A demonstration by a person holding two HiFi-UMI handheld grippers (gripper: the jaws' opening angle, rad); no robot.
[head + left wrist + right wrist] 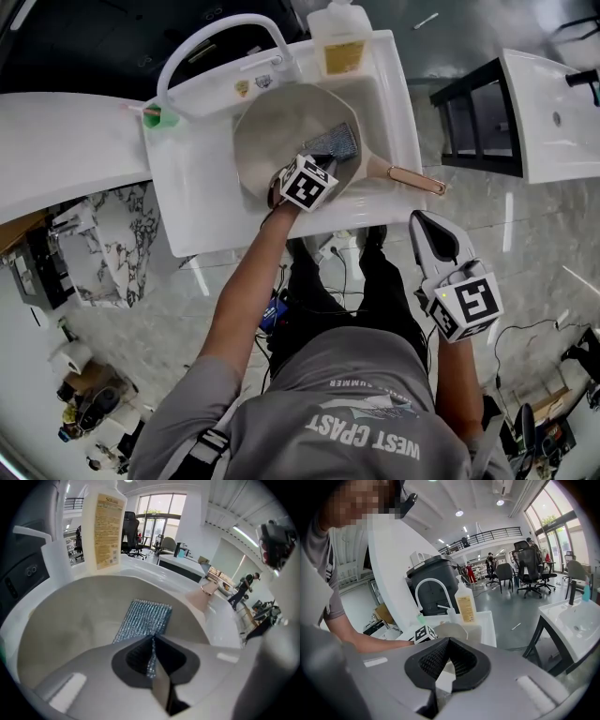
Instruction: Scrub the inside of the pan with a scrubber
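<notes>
Open-plan office hall set up as a test space. Free-standing white sink point(197, 211) units stand on a polished floor with loose cables point(530, 328). Swivel office chairs point(528, 566), mezzanine railing point(492, 535), floor-to-ceiling windows point(159, 513).

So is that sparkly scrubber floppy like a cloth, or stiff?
Probably a bit stiff: the scrubber sticks out flat from the left gripper, pinched at just one edge, without drooping. It looks thin, so likely light. Its knitted, glittery surface should grip the pan rather than slide.
</notes>
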